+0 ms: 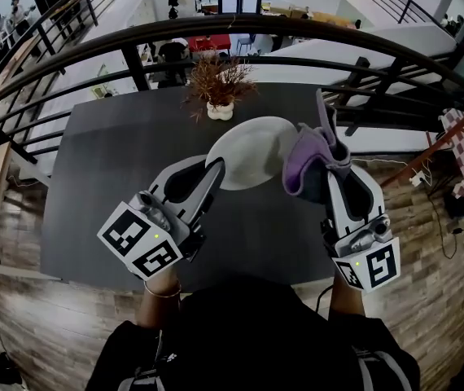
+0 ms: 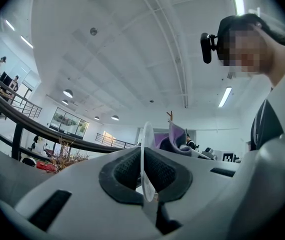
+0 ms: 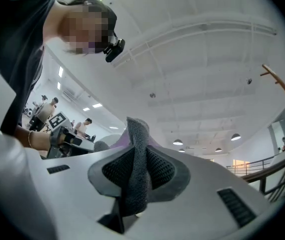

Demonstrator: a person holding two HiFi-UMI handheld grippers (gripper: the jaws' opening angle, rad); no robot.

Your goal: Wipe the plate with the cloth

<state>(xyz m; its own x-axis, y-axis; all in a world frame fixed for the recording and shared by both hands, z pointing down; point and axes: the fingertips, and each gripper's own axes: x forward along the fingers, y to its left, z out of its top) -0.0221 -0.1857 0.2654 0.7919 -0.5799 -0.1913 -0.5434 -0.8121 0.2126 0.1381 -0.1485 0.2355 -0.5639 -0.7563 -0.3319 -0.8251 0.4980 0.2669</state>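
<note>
Plate (image 1: 252, 149) is hanging over the dark table (image 1: 102, 177), with the left gripper (image 2: 145, 176) clamping its rim (edge-on between the pads). Right gripper (image 3: 138, 171) is pinching the grey-purple cloth (image 1: 305, 165), which is sitting against the plate's right edge, just this side of a potted plant (image 1: 220, 88).

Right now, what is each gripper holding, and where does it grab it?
The left gripper pinches the plate by its rim; the right gripper pinches the cloth by a bunched fold.
</note>
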